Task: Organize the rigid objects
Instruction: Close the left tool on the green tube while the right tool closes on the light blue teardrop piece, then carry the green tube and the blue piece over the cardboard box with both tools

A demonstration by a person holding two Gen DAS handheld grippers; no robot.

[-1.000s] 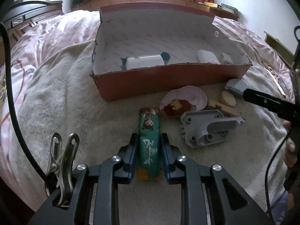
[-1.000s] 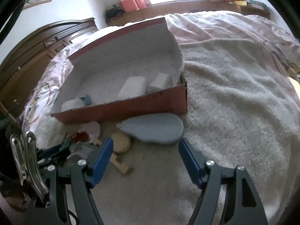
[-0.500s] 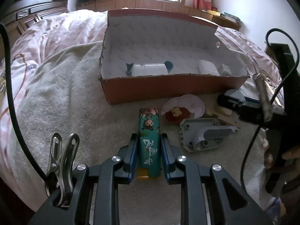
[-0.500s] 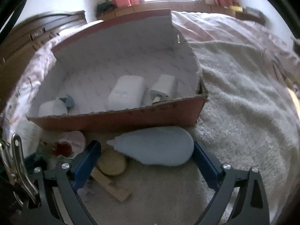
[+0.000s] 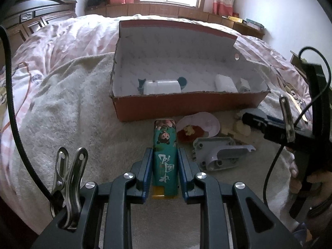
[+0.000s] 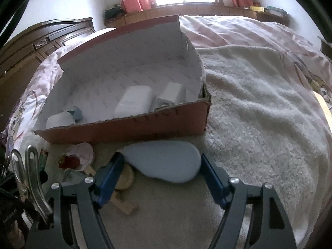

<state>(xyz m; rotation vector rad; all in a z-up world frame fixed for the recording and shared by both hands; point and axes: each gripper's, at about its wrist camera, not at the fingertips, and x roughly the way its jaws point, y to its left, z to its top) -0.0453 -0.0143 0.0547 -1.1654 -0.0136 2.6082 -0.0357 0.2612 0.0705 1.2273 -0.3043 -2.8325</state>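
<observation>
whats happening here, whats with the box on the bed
A person is tidying loose items from the bed into an open cardboard box, using a handheld gripper in each hand. The left gripper is shut on a green printed tin just in front of the box. The right gripper is open, its fingers either side of a light blue teardrop-shaped piece lying on the blanket. A few white items are already inside the box.

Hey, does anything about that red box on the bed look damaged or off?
Yes. The red box has a ragged front edge, as if cut or torn by hand, and its right wall curves down unevenly. The white items inside lie loose. Nothing looks spilled.
</observation>
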